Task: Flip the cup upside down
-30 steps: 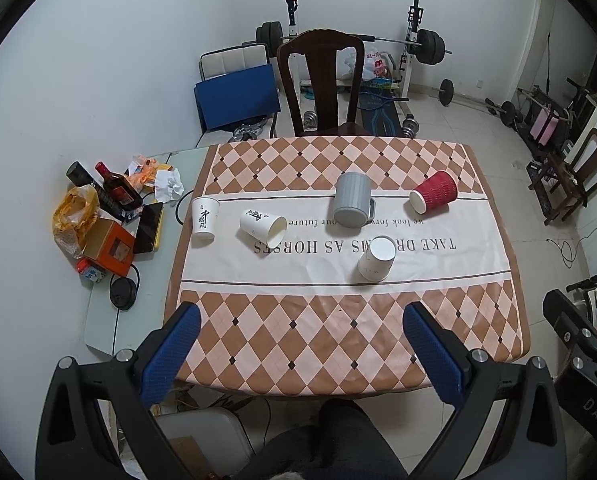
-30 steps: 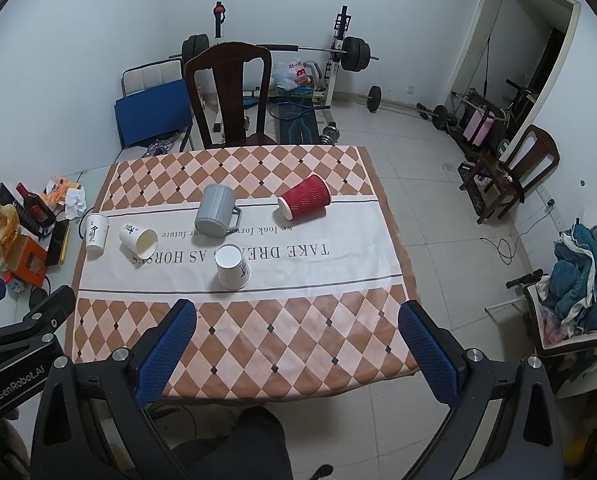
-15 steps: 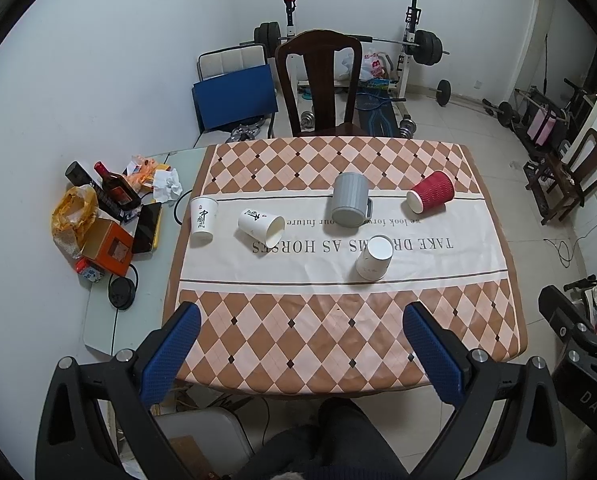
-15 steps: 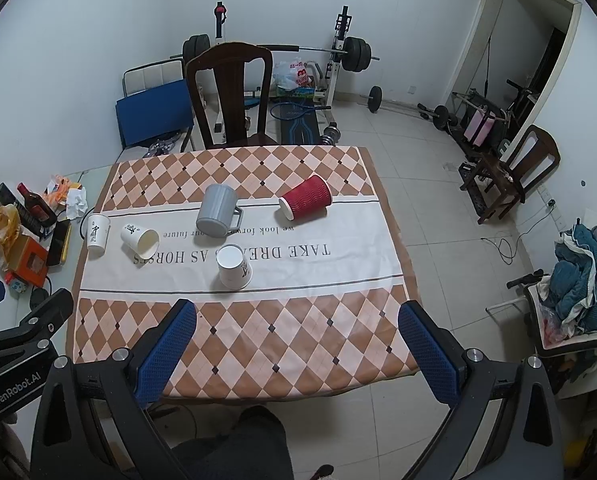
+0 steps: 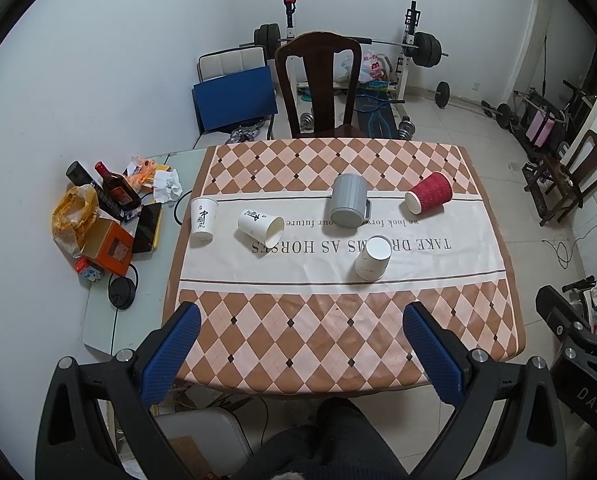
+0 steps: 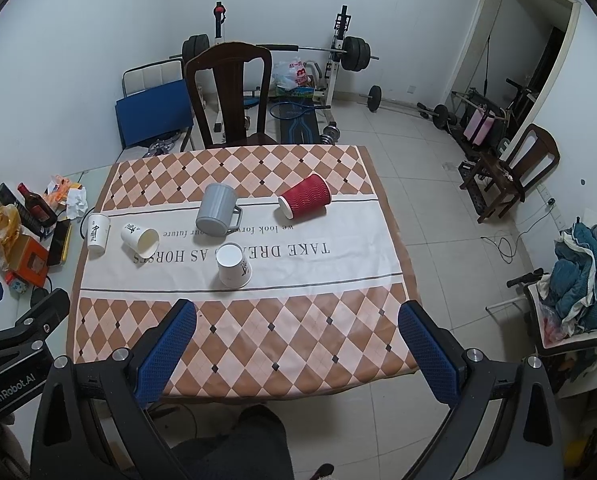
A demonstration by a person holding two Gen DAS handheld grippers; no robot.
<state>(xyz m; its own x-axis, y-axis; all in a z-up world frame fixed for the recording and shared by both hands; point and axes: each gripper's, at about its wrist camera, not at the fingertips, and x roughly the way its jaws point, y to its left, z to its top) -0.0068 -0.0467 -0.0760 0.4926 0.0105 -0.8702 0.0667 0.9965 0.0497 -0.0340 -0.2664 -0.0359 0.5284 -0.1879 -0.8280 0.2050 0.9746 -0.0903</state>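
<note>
The worktop (image 5: pixel 338 344) carries a diamond-patterned cloth with a white band across its middle, and every cup sits on or near that band, well forward of both tools. The left hand-held gripper (image 5: pixel 300 346) hangs above the near edge with its blue fingers spread wide and nothing between them; the right hand-held gripper (image 6: pixel 296 344) is likewise spread and empty, held off the near right part of the cloth.

Five vessels show. The grey mug (image 5: pixel 348 205) seems to rest mouth-down with its handle toward the right. The red cup (image 5: pixel 428 198) lies on its side, long axis slanting from far-right to near-left, mouth toward the near left. A white cup (image 5: pixel 260 227) lies on its side too, mouth pointing to the right and toward the viewer. Another white cup (image 5: pixel 372 258) stands inverted, base up, nearest both tools. The far-left white cup (image 5: pixel 203 218) stands at the cloth's edge; whether its mouth is up I cannot tell for sure.

My judgement: the red cup lies ahead and right, closer to the right tool; the lying white cup lies ahead and left, closer to the left tool. Either would need gripping across its short axis.
</note>
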